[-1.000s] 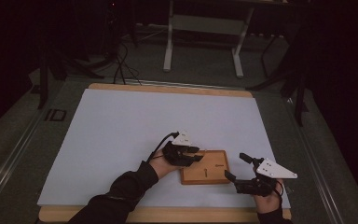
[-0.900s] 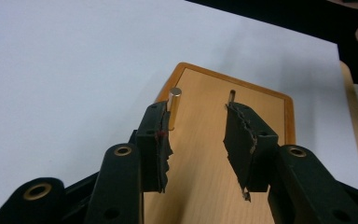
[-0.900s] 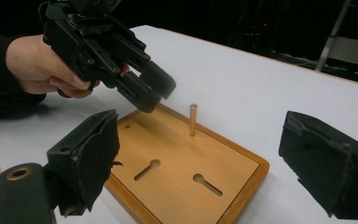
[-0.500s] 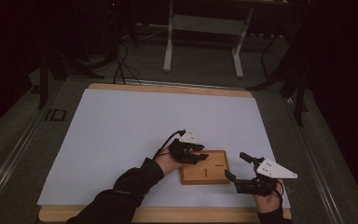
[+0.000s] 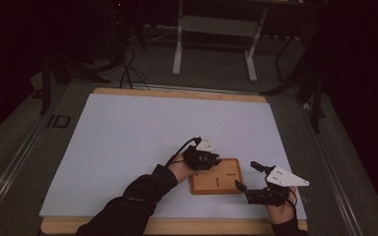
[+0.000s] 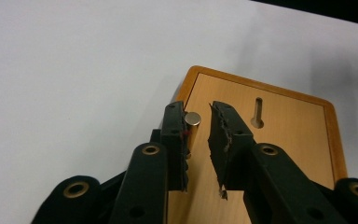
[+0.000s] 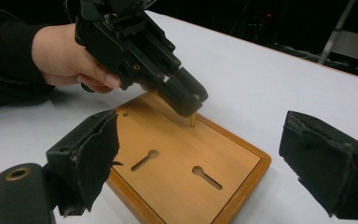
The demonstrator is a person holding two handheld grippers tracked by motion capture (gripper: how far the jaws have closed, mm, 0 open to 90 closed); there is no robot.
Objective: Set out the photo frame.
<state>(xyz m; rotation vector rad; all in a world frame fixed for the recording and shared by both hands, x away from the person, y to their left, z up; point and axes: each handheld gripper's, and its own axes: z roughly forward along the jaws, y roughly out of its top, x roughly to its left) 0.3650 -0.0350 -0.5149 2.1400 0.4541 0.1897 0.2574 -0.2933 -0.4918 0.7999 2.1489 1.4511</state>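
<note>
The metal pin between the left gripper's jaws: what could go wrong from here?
The pin stands upright at the wooden board's corner, touching only one pad of the left gripper, whose jaws have just been closing; an off-centre squeeze could tip or jam it. The right gripper hangs open beside the board, not holding it, so the board may slide.

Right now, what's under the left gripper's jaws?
A small metal peg stands on the wooden board between the left gripper jaws. Its bottom end is hidden behind one jaw.
</note>
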